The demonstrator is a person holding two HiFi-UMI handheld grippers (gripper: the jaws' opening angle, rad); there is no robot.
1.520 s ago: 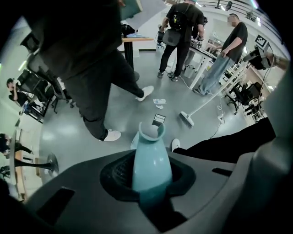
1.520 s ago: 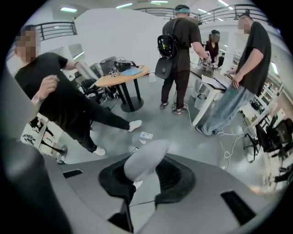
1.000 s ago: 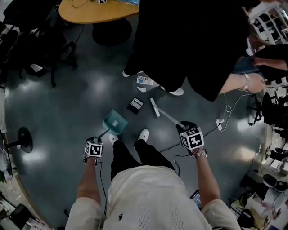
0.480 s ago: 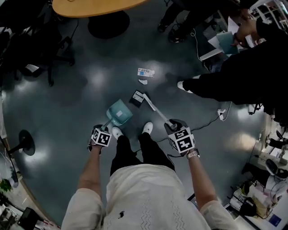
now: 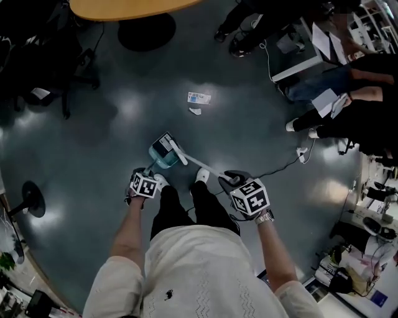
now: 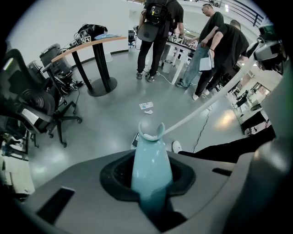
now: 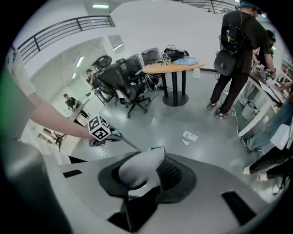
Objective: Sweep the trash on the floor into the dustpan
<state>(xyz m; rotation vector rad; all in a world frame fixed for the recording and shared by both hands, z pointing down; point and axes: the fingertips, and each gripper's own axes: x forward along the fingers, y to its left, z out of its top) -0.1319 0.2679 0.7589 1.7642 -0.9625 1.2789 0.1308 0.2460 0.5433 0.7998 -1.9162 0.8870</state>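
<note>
My left gripper (image 5: 147, 176) is shut on the teal dustpan's handle (image 6: 151, 167); the dustpan (image 5: 161, 156) rests on the grey floor just ahead of my left shoe. My right gripper (image 5: 237, 183) is shut on the white broom handle (image 7: 137, 170). The broom runs left to its brush head (image 5: 176, 151) at the dustpan's mouth. A dark square packet (image 5: 163, 144) lies at the pan, against the brush. Farther out on the floor lie a printed wrapper (image 5: 199, 97) and a small white scrap (image 5: 195, 111), also seen as the wrapper (image 7: 190, 135) in the right gripper view.
A round wooden table (image 5: 124, 7) on a dark base stands ahead, with office chairs (image 5: 43, 56) to the left. Bystanders' legs and shoes (image 5: 300, 126) are on the right. A white cable (image 5: 283, 166) trails near my right gripper. A round stand base (image 5: 32, 196) sits at far left.
The broom head has swept left, carrying the dark packet to the dustpan's mouth. Both grippers have drawn closer together. The bystander in black has moved off to the right.
</note>
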